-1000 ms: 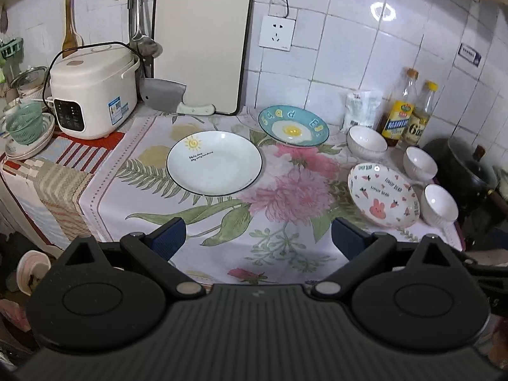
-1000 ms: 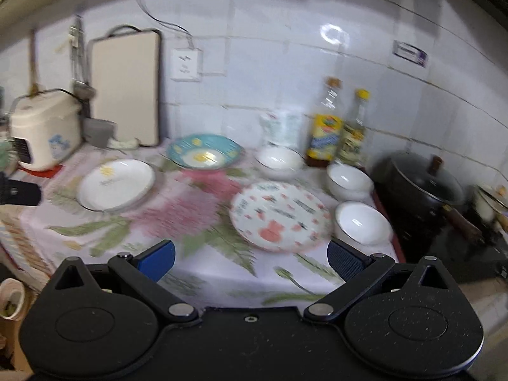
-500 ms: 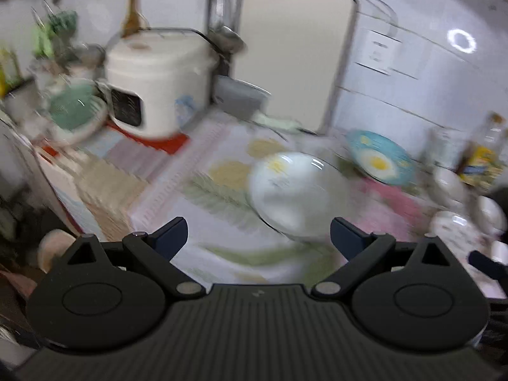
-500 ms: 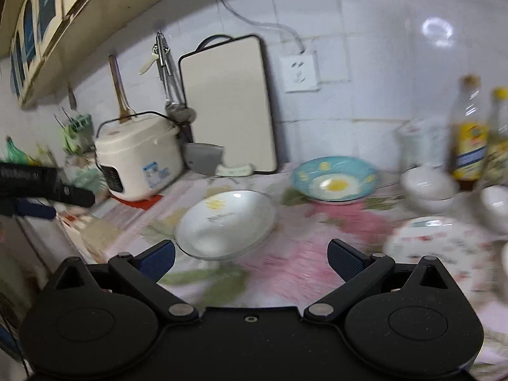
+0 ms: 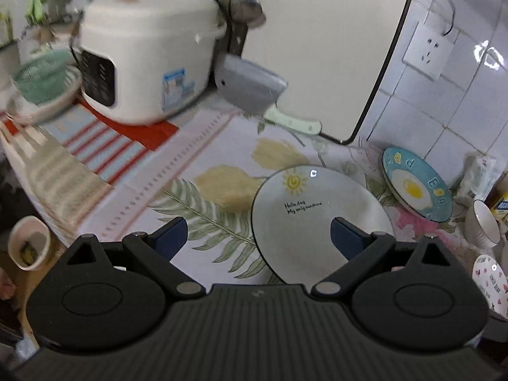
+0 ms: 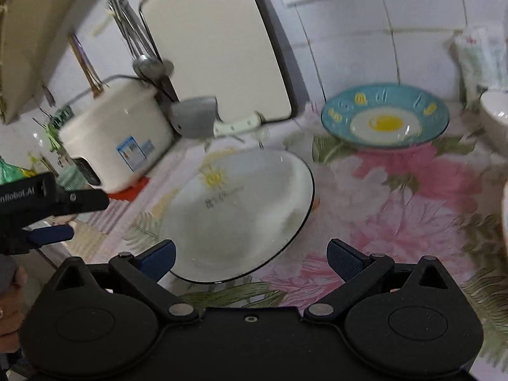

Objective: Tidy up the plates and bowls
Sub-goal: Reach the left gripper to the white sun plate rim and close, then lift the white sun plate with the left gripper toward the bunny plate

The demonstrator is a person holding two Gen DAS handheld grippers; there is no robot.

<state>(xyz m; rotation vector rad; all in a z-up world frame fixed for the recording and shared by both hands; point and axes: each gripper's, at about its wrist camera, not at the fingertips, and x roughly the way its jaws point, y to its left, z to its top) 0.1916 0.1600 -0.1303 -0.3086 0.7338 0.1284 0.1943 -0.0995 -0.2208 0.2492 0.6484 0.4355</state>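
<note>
While both tools (image 5: 258, 238) (image 6: 250, 255) gape, white plate (image 6: 241, 219) lies flat.

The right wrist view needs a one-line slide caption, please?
Open right gripper nears white sun-print plate; blue egg plate beyond.

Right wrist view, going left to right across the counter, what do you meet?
Rice cooker → cleaver → white sun plate → blue egg plate → white bowl at the right edge.
</note>
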